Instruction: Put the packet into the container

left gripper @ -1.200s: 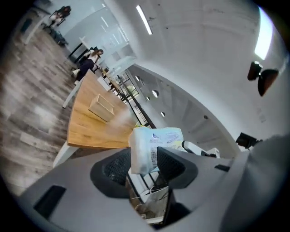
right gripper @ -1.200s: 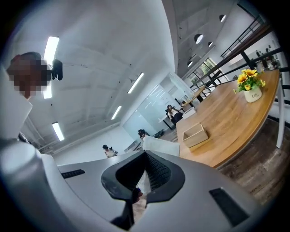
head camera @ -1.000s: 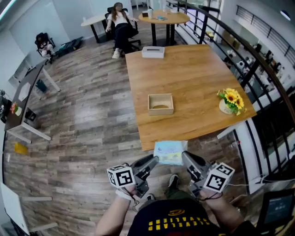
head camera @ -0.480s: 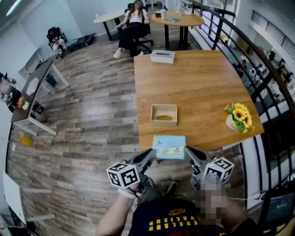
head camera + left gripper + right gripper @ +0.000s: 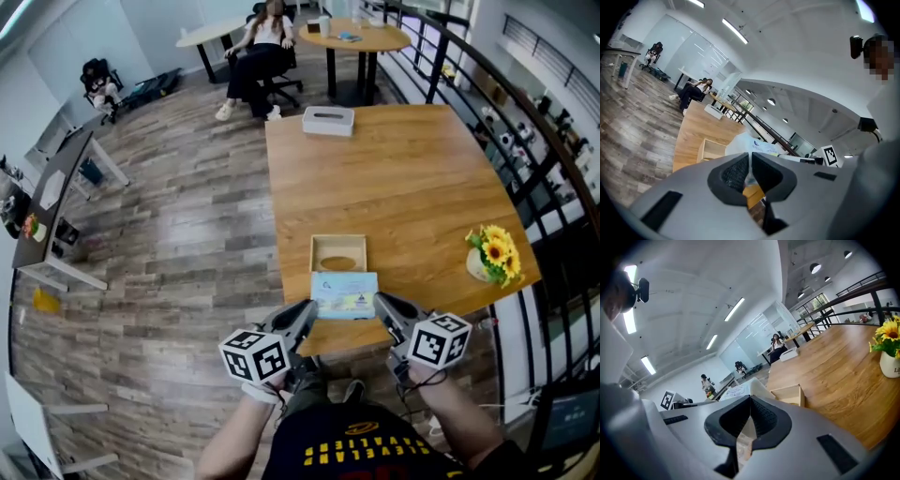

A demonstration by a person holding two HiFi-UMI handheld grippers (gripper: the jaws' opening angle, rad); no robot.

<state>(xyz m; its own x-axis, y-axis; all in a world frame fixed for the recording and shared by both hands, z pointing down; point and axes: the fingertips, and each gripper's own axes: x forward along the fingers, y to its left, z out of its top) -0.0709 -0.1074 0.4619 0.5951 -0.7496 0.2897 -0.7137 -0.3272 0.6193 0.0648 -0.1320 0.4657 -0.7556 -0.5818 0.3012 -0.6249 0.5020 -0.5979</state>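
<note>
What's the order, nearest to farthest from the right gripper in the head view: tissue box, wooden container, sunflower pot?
1. Wooden container, just beyond the right gripper, slightly left.
2. Sunflower pot, off right, near the table edge.
3. Tissue box, at the table's far end.

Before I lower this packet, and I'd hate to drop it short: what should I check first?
1. Grip of left gripper: ok; its jaws have just been closing, with the edge of the packet between them.
2. Grip of right gripper: ok; shut on the packet's other edge.
3. Open container with nothing inside: ok.
4. Packet above container: not ok; it hangs at the near rim.
5. Packet fits the opening: cannot tell.
6. Path clear of flower vase: ok; it stands far right.
</note>
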